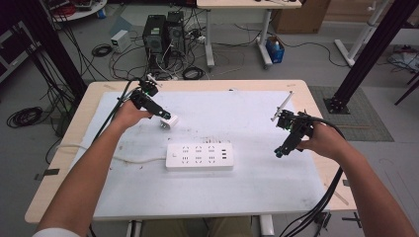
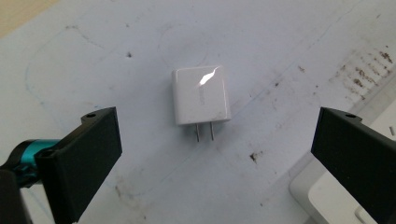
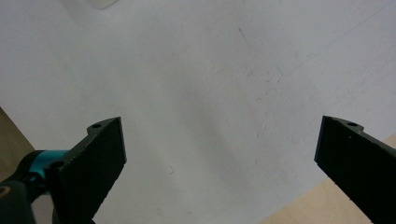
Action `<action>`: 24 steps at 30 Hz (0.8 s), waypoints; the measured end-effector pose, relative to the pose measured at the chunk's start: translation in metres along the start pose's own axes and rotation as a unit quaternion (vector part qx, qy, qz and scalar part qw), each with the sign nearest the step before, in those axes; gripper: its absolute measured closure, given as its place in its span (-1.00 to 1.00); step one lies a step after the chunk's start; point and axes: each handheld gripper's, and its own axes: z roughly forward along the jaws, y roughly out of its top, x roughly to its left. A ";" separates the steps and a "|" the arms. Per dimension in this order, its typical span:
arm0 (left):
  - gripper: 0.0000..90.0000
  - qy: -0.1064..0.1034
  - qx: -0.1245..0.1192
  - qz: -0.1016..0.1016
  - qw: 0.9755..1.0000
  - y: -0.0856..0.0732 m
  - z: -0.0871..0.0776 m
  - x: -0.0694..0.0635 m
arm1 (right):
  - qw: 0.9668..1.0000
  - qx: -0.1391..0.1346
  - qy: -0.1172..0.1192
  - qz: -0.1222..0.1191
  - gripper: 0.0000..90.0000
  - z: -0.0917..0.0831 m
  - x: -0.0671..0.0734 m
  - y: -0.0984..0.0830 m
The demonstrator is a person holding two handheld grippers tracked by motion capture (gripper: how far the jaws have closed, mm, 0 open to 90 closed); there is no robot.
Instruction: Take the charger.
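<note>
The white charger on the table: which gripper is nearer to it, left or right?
Left. The left gripper hovers right at the white charger, jaws open on either side. The right gripper is far across the mat, beyond the power strip.

A light wooden table (image 1: 316, 98) stands in a workshop-like room, most of its top covered by a pale, stained mat (image 1: 237, 106). The floor (image 1: 29, 163) is grey and smooth. Beyond the table's far edge two black computer towers (image 1: 164, 33) sit on the floor among a tangle of dark cables (image 1: 133, 61), with a small white box (image 1: 120, 40) to their left (its function cannot be told). A second desk on white legs (image 1: 263, 34) stands farther back, a blue container (image 1: 275, 51) at its foot. Black metal frame posts (image 1: 368, 54) rise at both sides. The light is even and soft.
</note>
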 end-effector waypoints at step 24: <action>-0.95 0.018 0.021 -0.008 1.000 -0.002 0.074 0.007 | 1.000 -0.021 -0.005 0.005 -0.97 -0.006 0.001 -0.011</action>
